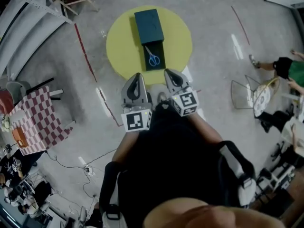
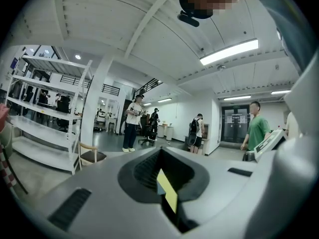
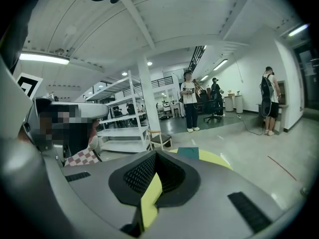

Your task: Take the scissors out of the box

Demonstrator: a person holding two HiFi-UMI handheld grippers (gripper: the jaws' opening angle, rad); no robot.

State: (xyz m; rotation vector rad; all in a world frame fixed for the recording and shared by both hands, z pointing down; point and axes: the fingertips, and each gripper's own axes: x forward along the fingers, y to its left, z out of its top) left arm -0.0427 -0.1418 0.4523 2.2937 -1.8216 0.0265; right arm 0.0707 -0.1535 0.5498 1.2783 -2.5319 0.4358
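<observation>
**Head view.** The round yellow surface (image 1: pixel 121 42) carries the box (image 1: pixel 151 66), which is open. Its lid (image 1: pixel 148 26) lies at the far end of the tray. The blue-handled scissors (image 1: pixel 152 57) lie flat inside the tray and are untouched. The left gripper (image 1: pixel 137 76) and the right gripper (image 1: pixel 170 73) are held side by side at the near edge of the surface, close to the person's body. Both point toward the box and are well short of it. Nothing is carried in either gripper.

**Left gripper view.** The fingers (image 2: pixel 99 188) are pressed together, with nothing pinched between them. Only a narrow slit remains, through which a strip of yellow surface and a sliver of dark teal can be seen. The view otherwise looks out level across the room; the scissors cannot be made out here.

**Right gripper view.** The fingers (image 3: pixel 224 183) are likewise pressed together on nothing. Beyond them, the yellow surface (image 3: pixel 219 159) and the dark teal box (image 3: pixel 188 153) are visible ahead. The scissors cannot be made out in this view.

**Task status.** The box is open, so access to the scissors is clear. Extraction has not begun. Remaining steps, as judged: bring one gripper over the tray, spread its fingers, close them on the scissors, lift the scissors clear, and set them outside the box.
</observation>
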